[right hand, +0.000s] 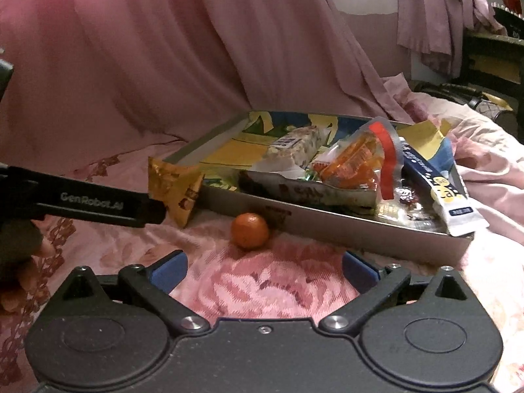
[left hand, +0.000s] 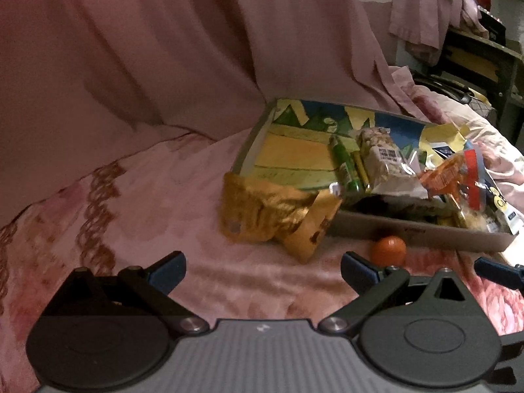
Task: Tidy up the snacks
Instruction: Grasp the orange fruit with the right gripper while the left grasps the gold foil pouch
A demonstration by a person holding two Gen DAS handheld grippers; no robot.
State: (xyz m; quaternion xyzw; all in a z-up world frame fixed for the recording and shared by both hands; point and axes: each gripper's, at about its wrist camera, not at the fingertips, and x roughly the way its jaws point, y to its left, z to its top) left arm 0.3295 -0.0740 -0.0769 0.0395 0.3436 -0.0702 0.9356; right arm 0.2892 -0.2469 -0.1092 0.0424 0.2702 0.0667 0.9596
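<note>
- Left wrist view: the left gripper [left hand: 262, 270] hovers low over the pink bedspread [left hand: 147, 216], fingers spread wide and holding nothing. Ahead, a gold packet [left hand: 271, 214] leans crumpled against the near left corner of the shallow tray [left hand: 412, 231], outside it. A small orange [left hand: 388, 250] lies on the cloth touching the tray's front wall, near the right-hand pad [left hand: 357, 270].
- The tray's left half is bare printed floor — good open room; the right half is piled with a nut bar [left hand: 381, 159], green sticks [left hand: 347, 165] and an orange-wrapped snack [left hand: 448, 173].
- Right wrist view: the right gripper [right hand: 263, 270] is also spread wide and empty, the orange [right hand: 250, 231] just beyond its fingertips and roughly centred.
- My judgement: the orange is the step in hand — advance straight, close gently around its middle, as it will roll on soft cloth.
- Lift clear of the tray wall [right hand: 360, 232] before moving inward; the left gripper's finger [right hand: 98, 204] sits close at left, beside the gold packet [right hand: 175, 190].
</note>
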